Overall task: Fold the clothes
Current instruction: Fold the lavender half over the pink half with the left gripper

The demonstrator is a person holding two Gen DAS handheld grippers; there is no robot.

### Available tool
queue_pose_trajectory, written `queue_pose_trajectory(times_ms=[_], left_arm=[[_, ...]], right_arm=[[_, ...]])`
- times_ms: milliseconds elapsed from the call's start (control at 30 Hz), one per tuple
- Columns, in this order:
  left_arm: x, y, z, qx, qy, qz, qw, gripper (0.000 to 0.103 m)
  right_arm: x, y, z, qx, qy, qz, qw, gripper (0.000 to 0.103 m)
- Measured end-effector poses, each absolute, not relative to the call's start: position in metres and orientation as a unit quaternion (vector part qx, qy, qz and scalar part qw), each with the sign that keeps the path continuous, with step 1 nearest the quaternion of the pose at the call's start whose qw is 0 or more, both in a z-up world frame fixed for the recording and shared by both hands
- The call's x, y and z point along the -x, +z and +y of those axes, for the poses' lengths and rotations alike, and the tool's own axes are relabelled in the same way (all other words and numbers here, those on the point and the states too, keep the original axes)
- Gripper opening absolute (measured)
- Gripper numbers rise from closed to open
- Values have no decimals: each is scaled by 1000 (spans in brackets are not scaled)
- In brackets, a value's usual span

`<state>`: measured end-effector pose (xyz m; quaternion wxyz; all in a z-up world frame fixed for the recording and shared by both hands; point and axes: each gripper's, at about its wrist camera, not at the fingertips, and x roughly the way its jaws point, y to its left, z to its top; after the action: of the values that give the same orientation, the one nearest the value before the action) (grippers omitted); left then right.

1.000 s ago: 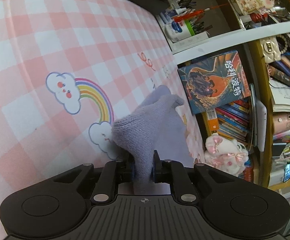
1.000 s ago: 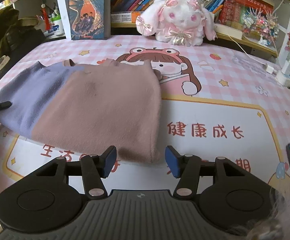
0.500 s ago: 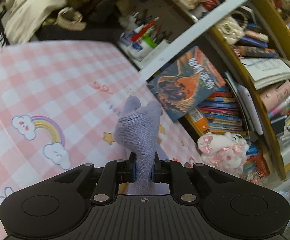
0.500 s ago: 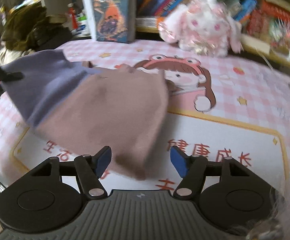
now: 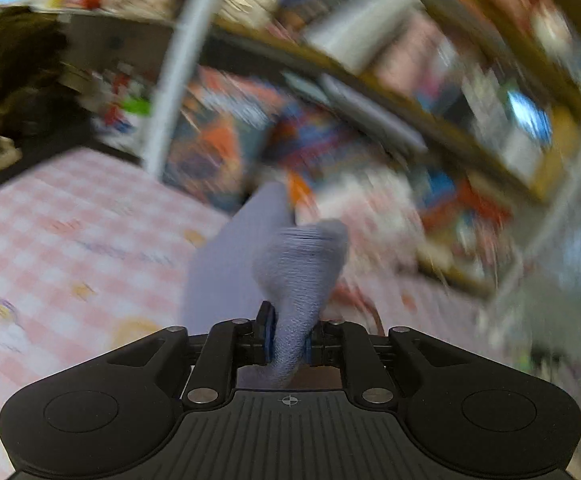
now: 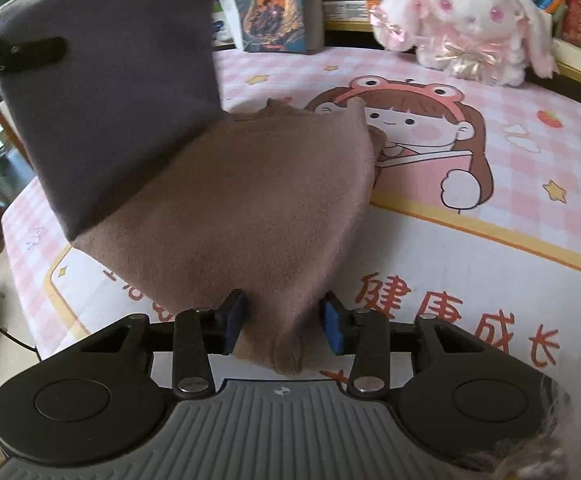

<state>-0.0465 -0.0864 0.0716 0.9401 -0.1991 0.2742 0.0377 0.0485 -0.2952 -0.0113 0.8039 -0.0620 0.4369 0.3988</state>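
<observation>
Left claw (image 5: 288,344): clenched on a bunched fold of the garment's (image 6: 194,184) lilac part, its jaws having just eased slightly apart; blue pads press the ribbed knit from both sides.
Right claw (image 6: 284,322): jaws have just been closing, now pinching the garment's mauve corner between blue pads.
Garment: soft, fuzzy knit in two colours, a lilac panel lifted upright toward the counter's (image 6: 470,264) left edge and a mauve panel draped as a tapering triangle down to the right claw, near the front edge.
Counter: glossy mat, pink checks with a cartoon girl.
Far edge: fluffy white plush rabbit (image 6: 466,20); upright book (image 6: 268,4).
Hard to make out: left view is motion-blurred; shelves only smears.
</observation>
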Motion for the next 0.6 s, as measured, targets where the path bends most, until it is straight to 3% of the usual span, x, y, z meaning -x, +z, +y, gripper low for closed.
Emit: queue_pose_trajectory(times_ms=[133,267,600], left_arm=[[21,21,-140,161,9,381,911,38],[17,14,-160,125,-1,390,912,69],[60,64,-132,215,-40,287,933,69]], right_arm=[[-52,-10,-308,51,416,445,791,40],[-61,-7,-332,32,419,451,788,44],[-102,11,-388,-128,410,481,764,59]])
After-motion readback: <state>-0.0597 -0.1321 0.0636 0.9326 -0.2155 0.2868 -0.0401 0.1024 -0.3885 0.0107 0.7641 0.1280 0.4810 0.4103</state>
